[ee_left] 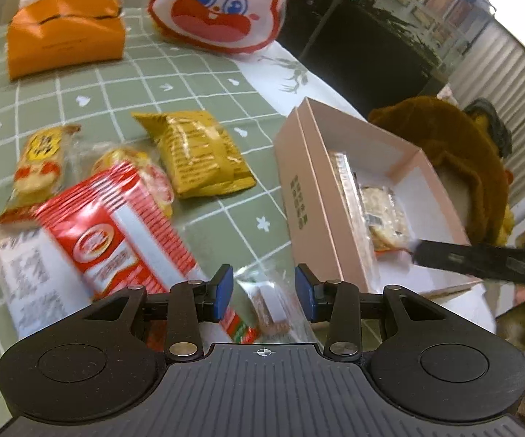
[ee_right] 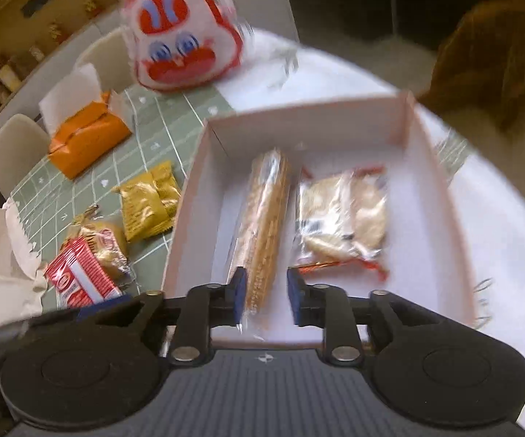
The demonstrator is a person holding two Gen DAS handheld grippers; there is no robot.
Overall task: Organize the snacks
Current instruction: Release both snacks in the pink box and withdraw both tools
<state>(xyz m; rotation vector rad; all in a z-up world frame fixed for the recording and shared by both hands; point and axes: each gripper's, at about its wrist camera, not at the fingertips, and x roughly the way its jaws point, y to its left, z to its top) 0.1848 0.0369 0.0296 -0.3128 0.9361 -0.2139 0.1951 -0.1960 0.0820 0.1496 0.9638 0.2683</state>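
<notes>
Right wrist view: a long cracker sleeve [ee_right: 267, 225] in clear wrap lies lengthwise inside the pale pink box [ee_right: 428, 167], its near end between the blue pads of my right tongs [ee_right: 266, 295]. The jaws stand partly open around the sleeve; blur keeps me from telling whether either pad touches the wrap. Just beside it to the right lies a clear packet of pale biscuits [ee_right: 338, 222], also in the box.

I judge the step in hand to be setting the sleeve down. To do it well, I widen the jaws fully before lifting straight back, so the loose wrap does not catch a pad and drag the sleeve onto the biscuits.

Left wrist view: my left tongs [ee_left: 264, 293] hover partly open over a small clear-wrapped bar [ee_left: 269, 309] near the worktop's [ee_left: 197, 83] edge, holding nothing. A red-and-white packet [ee_left: 124, 233], a mustard-yellow pouch [ee_left: 197, 153] and two small yellow snack packs [ee_left: 40, 167] wait on the green checked cloth, outside the box. Farther back sit an orange tissue pack [ee_left: 66, 36] and a cartoon-face bag [ee_left: 218, 11].
</notes>
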